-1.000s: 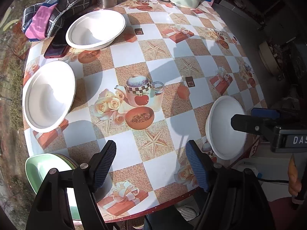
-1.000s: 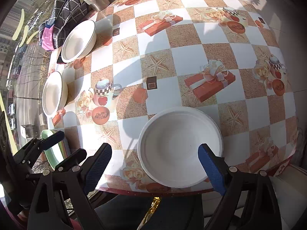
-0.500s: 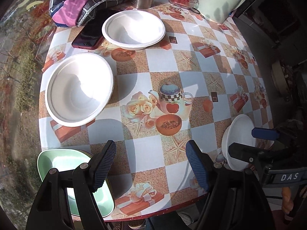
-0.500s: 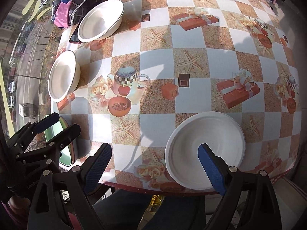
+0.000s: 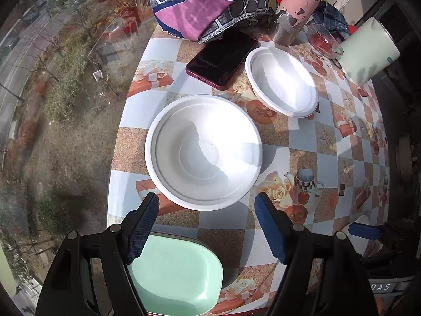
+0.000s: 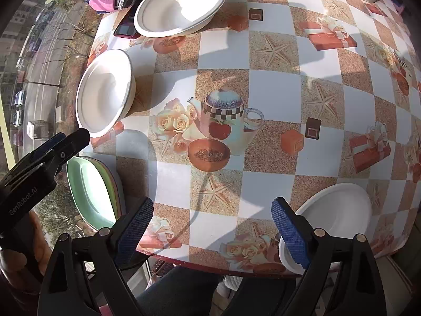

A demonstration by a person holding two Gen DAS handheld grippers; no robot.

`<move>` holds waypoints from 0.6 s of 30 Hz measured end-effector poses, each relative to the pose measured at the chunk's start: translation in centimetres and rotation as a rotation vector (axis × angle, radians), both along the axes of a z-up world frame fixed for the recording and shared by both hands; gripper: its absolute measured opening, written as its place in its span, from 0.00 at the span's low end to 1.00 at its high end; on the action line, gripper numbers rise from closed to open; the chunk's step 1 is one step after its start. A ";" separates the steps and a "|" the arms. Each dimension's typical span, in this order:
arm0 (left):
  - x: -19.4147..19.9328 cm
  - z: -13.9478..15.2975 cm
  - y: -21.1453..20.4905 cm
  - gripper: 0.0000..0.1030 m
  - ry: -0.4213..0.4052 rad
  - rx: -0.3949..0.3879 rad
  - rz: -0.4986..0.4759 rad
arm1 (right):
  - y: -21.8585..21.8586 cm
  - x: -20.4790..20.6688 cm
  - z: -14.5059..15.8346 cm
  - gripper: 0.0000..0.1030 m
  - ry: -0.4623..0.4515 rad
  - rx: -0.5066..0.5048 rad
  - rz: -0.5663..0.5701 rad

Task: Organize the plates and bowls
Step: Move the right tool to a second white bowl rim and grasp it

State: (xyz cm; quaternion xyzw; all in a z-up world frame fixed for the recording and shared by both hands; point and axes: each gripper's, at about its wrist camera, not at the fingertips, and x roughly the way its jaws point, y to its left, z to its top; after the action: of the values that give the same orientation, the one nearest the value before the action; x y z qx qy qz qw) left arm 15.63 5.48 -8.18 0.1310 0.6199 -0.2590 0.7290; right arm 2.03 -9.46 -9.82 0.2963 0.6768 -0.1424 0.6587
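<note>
A white bowl (image 5: 204, 150) sits near the table's left edge, just ahead of my open, empty left gripper (image 5: 208, 227); it also shows in the right wrist view (image 6: 105, 92). A second white bowl (image 5: 281, 81) stands farther back, also seen in the right wrist view (image 6: 180, 4). A stack of plates with a mint green one on top (image 5: 176, 273) lies under the left gripper, also in the right wrist view (image 6: 92, 187). A third white bowl (image 6: 339, 210) sits at the near table edge, beside the right finger of my open, empty right gripper (image 6: 211, 226).
A dark red phone (image 5: 222, 59), a folded checked cloth (image 5: 208, 2), a pink metal flask (image 5: 300, 5), a small glass dish (image 5: 325, 43) and a pale green container (image 5: 368, 52) stand at the back. The table edge (image 5: 115, 142) drops off at the left.
My left gripper has swung left and forward over the plate stack toward the near white bowl. My right gripper has shifted left, so the third bowl now lies by its right finger.
</note>
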 end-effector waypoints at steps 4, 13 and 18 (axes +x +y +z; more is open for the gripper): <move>2.6 -0.8 1.2 0.76 -0.009 0.015 0.084 | 0.1 2.7 -0.8 0.89 0.002 0.010 0.005; 5.7 -3.9 1.3 0.76 -0.022 0.095 0.105 | 0.4 8.6 -2.9 0.89 0.003 -0.053 0.038; 6.7 -5.3 0.8 0.76 -0.018 0.111 0.109 | 0.8 11.1 -3.6 0.89 -0.031 -0.048 0.056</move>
State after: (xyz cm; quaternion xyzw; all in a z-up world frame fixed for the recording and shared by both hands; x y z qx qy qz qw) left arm 22.30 6.28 -13.49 0.1398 0.6328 -0.1829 0.7393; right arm 13.09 -8.66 -13.44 0.2637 0.6709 -0.1355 0.6797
